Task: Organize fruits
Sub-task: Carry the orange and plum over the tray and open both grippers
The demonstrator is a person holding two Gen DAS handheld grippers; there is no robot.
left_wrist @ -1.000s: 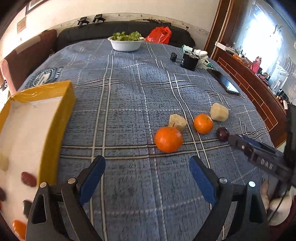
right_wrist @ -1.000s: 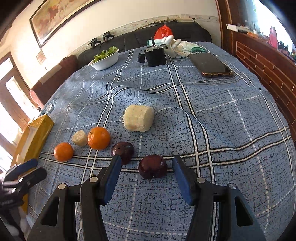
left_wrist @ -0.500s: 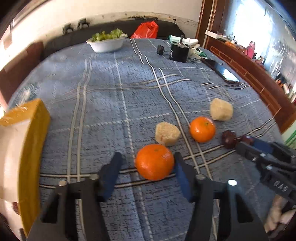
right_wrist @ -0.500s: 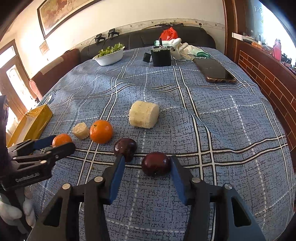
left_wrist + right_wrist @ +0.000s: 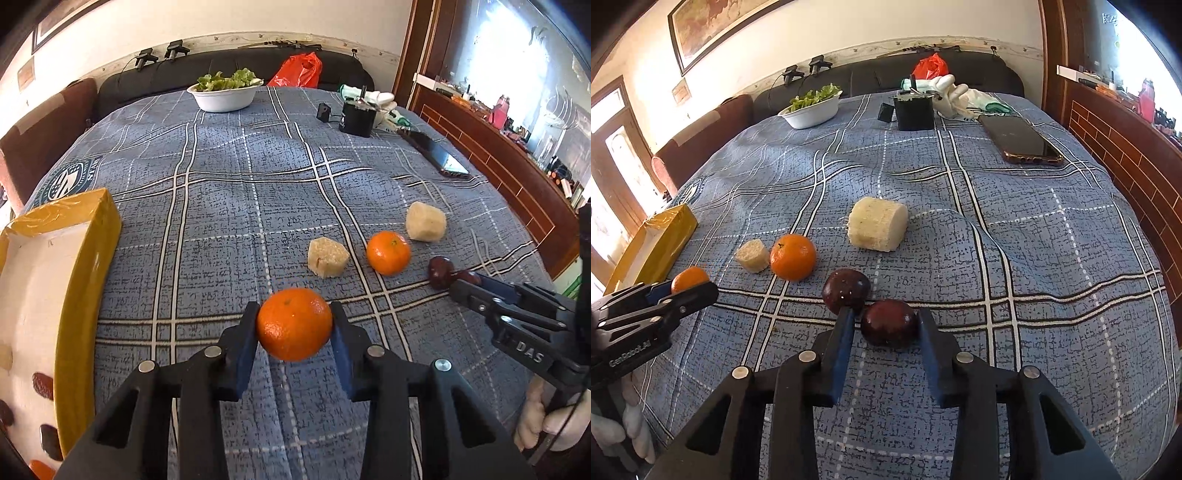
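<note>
My left gripper (image 5: 294, 325) is shut on an orange (image 5: 294, 323) just above the blue plaid cloth; it also shows in the right wrist view (image 5: 687, 279). My right gripper (image 5: 886, 325) is shut on a dark plum (image 5: 889, 322) resting on the cloth. A second plum (image 5: 846, 290) touches the left finger. A second orange (image 5: 793, 257) and two pale peeled chunks, a small one (image 5: 752, 255) and a large one (image 5: 878, 223), lie beyond. A yellow-sided tray (image 5: 88, 258) with several fruits stands at the left.
A white bowl of greens (image 5: 225, 92), a black container (image 5: 356, 118), a phone (image 5: 1019, 144), a red bag (image 5: 297, 70) and white gloves (image 5: 951, 94) lie at the far end. The wooden ledge (image 5: 1126, 147) borders the right side.
My left gripper moved forward and shut on the near orange. My right gripper advanced slightly and closed onto the near plum.
</note>
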